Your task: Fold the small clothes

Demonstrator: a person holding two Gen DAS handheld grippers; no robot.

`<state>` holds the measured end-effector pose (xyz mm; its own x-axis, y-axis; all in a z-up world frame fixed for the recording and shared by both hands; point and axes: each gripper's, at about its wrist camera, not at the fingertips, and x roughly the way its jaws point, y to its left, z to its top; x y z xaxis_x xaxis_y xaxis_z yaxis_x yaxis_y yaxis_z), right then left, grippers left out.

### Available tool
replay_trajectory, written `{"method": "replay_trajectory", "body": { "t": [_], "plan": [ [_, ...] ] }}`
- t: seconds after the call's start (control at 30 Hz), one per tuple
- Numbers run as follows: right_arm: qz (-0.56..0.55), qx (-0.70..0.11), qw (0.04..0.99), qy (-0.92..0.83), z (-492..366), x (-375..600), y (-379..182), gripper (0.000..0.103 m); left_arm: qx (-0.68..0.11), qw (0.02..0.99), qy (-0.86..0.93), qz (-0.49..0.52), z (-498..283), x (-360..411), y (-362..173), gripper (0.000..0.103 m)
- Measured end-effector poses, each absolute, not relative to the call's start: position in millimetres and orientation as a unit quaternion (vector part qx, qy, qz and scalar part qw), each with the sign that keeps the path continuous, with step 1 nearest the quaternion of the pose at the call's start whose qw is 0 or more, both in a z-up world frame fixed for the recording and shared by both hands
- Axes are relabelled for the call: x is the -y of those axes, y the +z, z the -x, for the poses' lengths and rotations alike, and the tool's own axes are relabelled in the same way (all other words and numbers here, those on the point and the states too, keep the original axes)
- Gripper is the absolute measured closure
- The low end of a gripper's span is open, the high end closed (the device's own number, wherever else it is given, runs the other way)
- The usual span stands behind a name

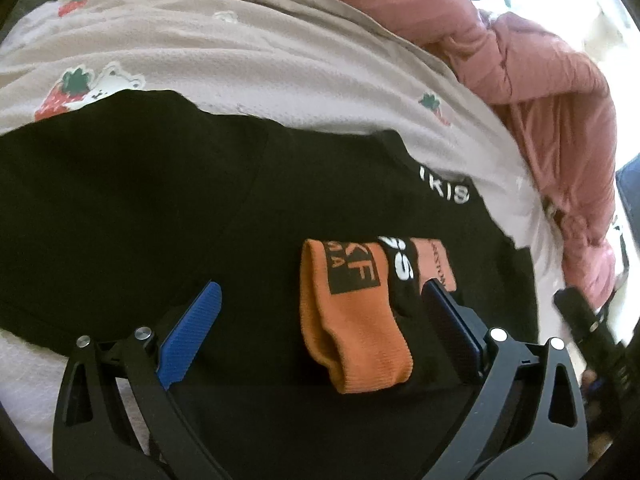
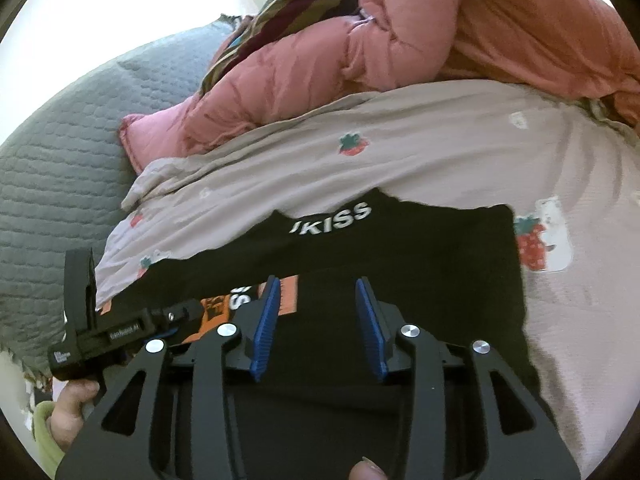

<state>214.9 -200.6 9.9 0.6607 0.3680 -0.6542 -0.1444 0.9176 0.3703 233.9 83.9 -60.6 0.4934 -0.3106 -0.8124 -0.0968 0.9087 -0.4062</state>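
A black garment (image 1: pixel 160 216) with white lettering lies spread on a pale bedsheet (image 1: pixel 248 60) printed with strawberries and bears. On top of it, toward its right side in the left wrist view, sits a folded orange and black piece of clothing (image 1: pixel 352 320) with printed patches.

The left gripper (image 1: pixel 324 308) hangs over that folded piece with its blue pads spread wide; the piece lies between them, close against the right pad, and nothing is squeezed.

The right gripper (image 2: pixel 316 312) hovers over the black garment, its blue pads parted with only black cloth below the gap.

A pink quilted duvet (image 2: pixel 440 28) is heaped behind the sheet, a grey pillow (image 2: pixel 60 160) beside it. A hand (image 2: pixel 72 404) grips the left tool's handle.
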Motion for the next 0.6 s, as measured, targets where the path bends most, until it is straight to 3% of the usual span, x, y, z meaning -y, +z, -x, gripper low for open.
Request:
{"method": "replay_trajectory", "body": {
  "t": [0.07,0.13,0.27,0.33,0.47,0.6],
  "plan": [
    [-0.147,-0.384,0.902,0.134,-214.3,208.5,10.7,0.064,-0.501,0.842,-0.066,0.187,-233.6,-76.0,-62.4,0.011],
    [-0.151,-0.382,0.904,0.123,-213.2,218.0,11.2,0.063,-0.504,0.846,-0.062,0.16,-232.7,-64.0,-67.1,0.02],
    [-0.159,-0.376,0.907,0.104,-209.6,235.4,11.0,0.063,-0.497,0.861,-0.05,0.093,-229.2,-39.8,-69.4,0.053],
    [-0.163,-0.374,0.908,0.094,-208.1,244.2,10.4,0.063,-0.487,0.87,-0.045,0.062,-226.8,-32.2,-65.4,0.062],
    [-0.166,-0.377,0.908,0.077,-204.6,258.0,5.7,0.063,-0.459,0.878,-0.087,0.101,-226.1,-42.1,-49.4,0.099],
    [-0.168,-0.381,0.907,0.07,-202.0,263.5,1.6,0.063,-0.44,0.891,-0.065,0.085,-222.0,-55.1,-32.2,0.098]
  ]
}}
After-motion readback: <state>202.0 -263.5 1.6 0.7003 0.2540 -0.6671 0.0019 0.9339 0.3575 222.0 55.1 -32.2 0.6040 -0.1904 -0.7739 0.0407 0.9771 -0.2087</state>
